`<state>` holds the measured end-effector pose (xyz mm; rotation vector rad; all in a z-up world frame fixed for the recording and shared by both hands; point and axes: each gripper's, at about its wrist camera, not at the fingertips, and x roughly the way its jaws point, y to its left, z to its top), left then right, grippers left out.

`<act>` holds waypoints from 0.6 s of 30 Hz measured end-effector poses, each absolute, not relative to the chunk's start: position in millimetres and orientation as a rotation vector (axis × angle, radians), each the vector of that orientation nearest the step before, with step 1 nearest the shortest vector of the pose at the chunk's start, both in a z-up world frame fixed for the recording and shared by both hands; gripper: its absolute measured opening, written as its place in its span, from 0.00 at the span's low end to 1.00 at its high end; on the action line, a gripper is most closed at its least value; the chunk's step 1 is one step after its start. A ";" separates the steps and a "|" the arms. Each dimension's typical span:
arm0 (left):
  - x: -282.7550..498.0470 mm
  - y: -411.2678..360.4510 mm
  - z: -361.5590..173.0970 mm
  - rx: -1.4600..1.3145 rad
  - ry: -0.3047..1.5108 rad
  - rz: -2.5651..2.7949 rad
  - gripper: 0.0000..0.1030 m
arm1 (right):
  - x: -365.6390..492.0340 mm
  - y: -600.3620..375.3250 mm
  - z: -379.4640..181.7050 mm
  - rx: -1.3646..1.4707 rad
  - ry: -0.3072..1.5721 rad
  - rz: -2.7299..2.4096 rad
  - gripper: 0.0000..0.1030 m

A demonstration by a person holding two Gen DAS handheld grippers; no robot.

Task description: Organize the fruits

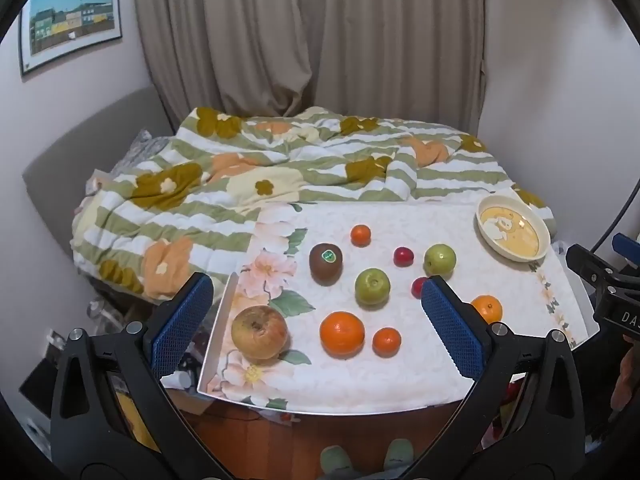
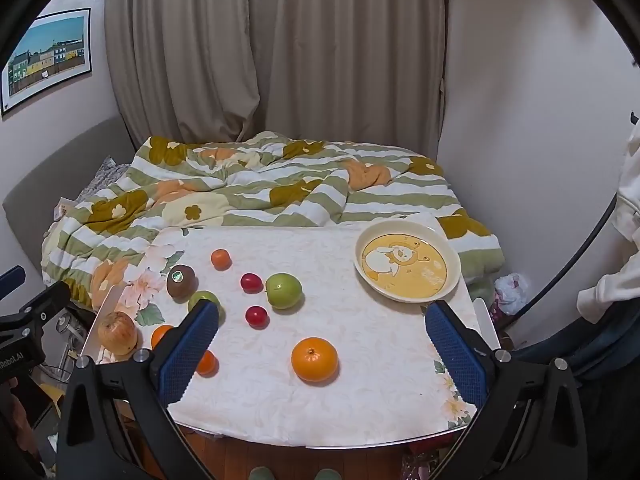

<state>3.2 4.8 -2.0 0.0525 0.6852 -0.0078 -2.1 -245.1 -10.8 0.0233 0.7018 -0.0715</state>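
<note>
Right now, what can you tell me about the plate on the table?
The plate is round and shallow, with a cream raised rim and a yellow well printed with a cartoon bear figure. It looks like glossy ceramic or melamine. It sits flat and upright at the far right corner of the floral-clothed table, next to the striped quilt. It is empty: no fruit lies in it, and neither gripper touches it.
</note>
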 end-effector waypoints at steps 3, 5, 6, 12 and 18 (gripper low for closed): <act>2.4 7.2 -2.6 0.046 0.684 0.002 1.00 | -1.9 -242.3 -11.6 0.023 0.702 -0.071 1.00; 2.5 8.0 -2.1 0.041 0.687 0.006 1.00 | -2.1 -242.4 -11.3 0.021 0.702 -0.072 1.00; 2.5 8.2 -1.7 0.039 0.688 0.008 1.00 | -1.9 -243.8 -11.3 0.022 0.702 -0.071 1.00; 3.6 9.8 0.7 0.036 0.688 0.013 1.00 | -2.2 -240.8 -10.2 0.024 0.702 -0.070 1.00; 3.5 10.5 0.4 0.036 0.690 0.019 1.00 | -2.8 -240.6 -10.4 0.022 0.701 -0.069 1.00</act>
